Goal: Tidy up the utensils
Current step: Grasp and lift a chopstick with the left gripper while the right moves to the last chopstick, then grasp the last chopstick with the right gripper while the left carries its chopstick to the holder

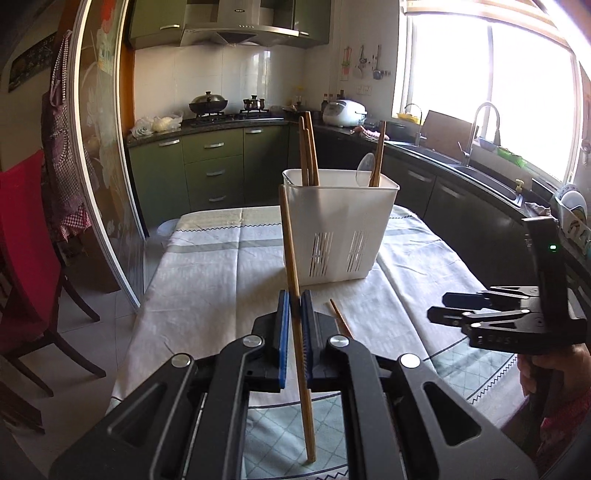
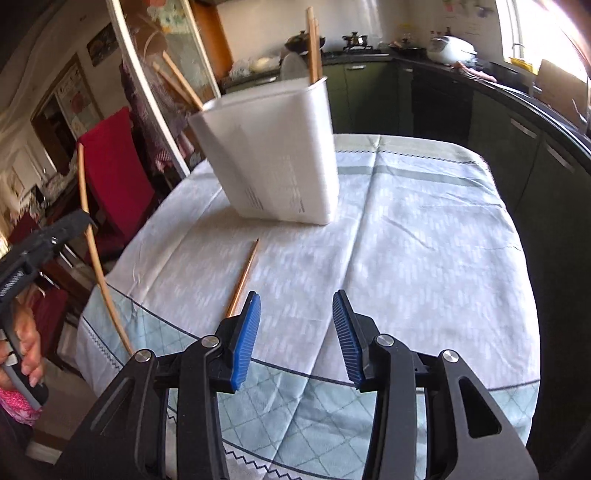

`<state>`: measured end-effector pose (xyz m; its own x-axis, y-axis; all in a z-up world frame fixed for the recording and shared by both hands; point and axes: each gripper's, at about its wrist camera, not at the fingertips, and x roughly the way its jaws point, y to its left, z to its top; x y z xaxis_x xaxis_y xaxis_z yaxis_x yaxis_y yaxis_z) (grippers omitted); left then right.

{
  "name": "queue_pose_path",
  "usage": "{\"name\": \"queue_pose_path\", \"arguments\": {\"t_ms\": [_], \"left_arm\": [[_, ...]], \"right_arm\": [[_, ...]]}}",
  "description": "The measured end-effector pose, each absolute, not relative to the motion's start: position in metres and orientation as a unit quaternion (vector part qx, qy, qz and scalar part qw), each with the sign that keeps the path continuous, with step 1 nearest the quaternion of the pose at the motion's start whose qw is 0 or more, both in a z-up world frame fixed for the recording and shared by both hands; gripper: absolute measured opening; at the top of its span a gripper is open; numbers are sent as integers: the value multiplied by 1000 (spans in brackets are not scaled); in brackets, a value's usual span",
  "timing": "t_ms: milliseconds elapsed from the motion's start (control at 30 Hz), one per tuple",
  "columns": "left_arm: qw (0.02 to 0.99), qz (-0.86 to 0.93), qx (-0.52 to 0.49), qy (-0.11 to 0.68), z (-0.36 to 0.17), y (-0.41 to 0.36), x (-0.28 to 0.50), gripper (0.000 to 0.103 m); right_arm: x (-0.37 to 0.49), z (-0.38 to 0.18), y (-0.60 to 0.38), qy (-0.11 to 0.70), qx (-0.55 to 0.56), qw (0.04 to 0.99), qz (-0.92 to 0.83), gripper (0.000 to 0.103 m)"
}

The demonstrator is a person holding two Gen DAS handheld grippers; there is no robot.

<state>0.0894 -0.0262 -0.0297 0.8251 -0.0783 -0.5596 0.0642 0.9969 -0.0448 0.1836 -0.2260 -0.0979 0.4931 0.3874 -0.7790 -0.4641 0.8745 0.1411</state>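
Left gripper (image 1: 294, 325) clenches 1 chopstick (image 1: 291, 258); right gripper (image 2: 296, 332) gapes, hiding the loose chopstick's (image 2: 245, 275) near end.

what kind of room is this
Most likely a home kitchen with a dining table: a steel range hood over a gas stove with a black wok, green cabinets, and a steel sink faucet.

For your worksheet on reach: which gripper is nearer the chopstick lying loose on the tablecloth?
Right. The right gripper hovers open just beside the loose chopstick; the left gripper sits farther left, clamping another chopstick.
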Motion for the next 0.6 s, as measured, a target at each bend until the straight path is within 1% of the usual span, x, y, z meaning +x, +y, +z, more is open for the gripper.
{"name": "queue_pose_path", "arguments": {"t_ms": [200,367,533,567,600], "left_arm": [[959,-50,-27,277,-30,-14,76,7],[961,-63,-18,269,-30,-15,69,7],[961,-70,-20,268,-31,-13,68,7],[961,-71,-20,268,-31,-13,67,7],[961,-72,-18,268,-31,-13,67,7]], "right_arm": [[217,-129,-144,489,-137,826,245,41],[240,-151,-114,522,-161,809,218,41],[245,-159,-101,527,-177,806,205,41],[245,-159,-99,527,-178,805,205,40],[245,-160,-98,529,-175,804,210,35]]}}
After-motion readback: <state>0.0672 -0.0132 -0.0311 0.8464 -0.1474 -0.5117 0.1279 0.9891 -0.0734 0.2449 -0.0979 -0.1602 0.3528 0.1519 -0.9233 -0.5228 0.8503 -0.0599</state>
